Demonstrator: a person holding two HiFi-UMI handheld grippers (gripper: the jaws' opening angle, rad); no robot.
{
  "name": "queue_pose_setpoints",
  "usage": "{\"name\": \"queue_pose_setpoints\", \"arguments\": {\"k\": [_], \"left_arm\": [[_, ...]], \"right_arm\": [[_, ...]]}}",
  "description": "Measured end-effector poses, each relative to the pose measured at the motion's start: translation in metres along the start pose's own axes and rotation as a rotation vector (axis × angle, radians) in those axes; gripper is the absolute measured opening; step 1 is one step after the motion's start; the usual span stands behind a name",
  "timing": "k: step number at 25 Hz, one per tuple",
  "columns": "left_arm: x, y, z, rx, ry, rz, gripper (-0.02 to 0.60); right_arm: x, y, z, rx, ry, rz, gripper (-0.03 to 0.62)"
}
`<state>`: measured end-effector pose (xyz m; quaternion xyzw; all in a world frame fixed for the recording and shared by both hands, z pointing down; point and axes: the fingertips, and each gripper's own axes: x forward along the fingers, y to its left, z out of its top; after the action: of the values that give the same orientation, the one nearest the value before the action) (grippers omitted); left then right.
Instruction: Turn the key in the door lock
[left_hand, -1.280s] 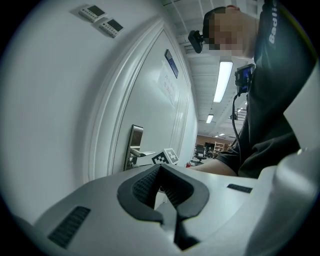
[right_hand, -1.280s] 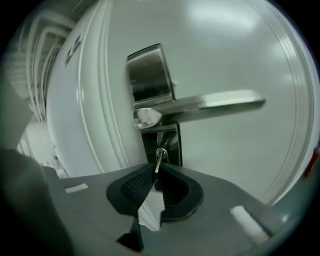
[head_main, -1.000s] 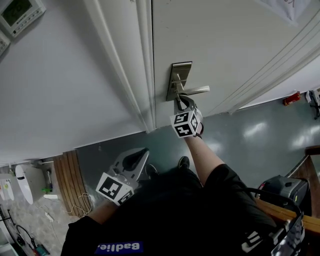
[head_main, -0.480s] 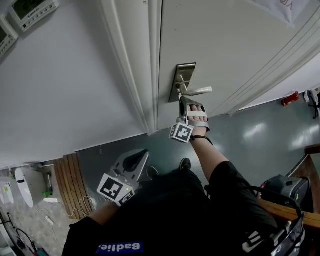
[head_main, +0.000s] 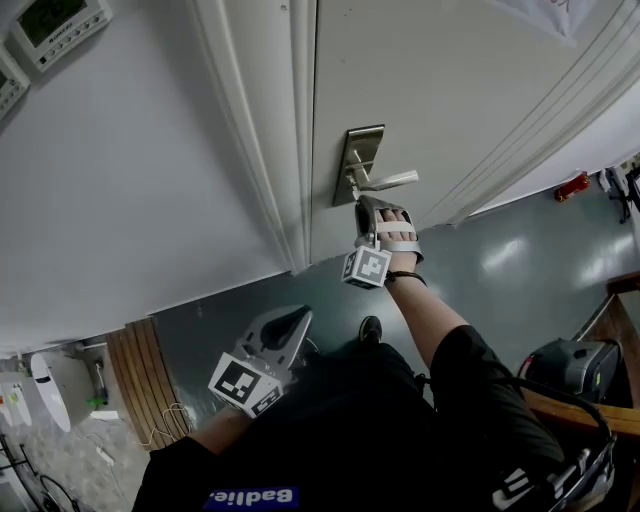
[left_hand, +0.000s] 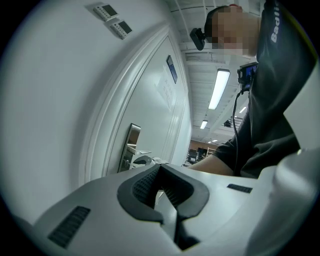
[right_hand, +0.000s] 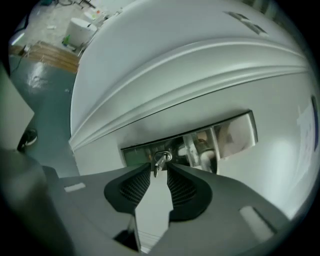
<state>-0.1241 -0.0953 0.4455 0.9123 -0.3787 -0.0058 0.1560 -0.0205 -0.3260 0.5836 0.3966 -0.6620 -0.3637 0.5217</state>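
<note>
Our right gripper (head_main: 363, 203) sits at six o'clock below the door handle (head_main: 388, 181). Its jaws have just been opening and now stand spread around the key (right_hand: 160, 160), probably to regrip. Our left gripper (left_hand: 161, 167) waits, jaws pressed together.

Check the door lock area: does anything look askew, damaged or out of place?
Nothing stands out. The small silver key sits in the brushed metal lock plate, which looks intact. The right gripper has just been opening its jaws, and they stand apart around the key.
</note>
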Motion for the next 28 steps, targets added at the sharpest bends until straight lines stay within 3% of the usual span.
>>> {"name": "queue_pose_setpoints", "arguments": {"k": [4, 10, 17, 21, 24, 28], "left_arm": [[0.003, -0.008, -0.005, -0.023, -0.010, -0.019, -0.006], [0.011, -0.032, 0.006, -0.013, -0.061, 0.017, -0.006], [0.035, -0.100, -0.002, 0.004, -0.077, 0.093, -0.006], [0.049, -0.153, -0.018, -0.008, -0.056, 0.162, -0.006], [0.060, -0.179, -0.029, -0.003, -0.042, 0.204, -0.006], [0.069, -0.212, -0.040, -0.007, -0.028, 0.220, -0.006]], "right_arm": [[-0.033, -0.008, -0.003, 0.210, -0.032, 0.048, 0.083], [-0.098, -0.010, -0.028, 0.527, -0.113, 0.177, 0.083], [-0.180, -0.005, -0.067, 0.816, -0.256, 0.337, 0.080], [-0.239, 0.004, -0.094, 0.930, -0.367, 0.446, 0.040], [-0.270, 0.006, -0.116, 0.969, -0.440, 0.480, 0.017], [-0.309, 0.010, -0.139, 1.048, -0.500, 0.545, 0.002]]}}
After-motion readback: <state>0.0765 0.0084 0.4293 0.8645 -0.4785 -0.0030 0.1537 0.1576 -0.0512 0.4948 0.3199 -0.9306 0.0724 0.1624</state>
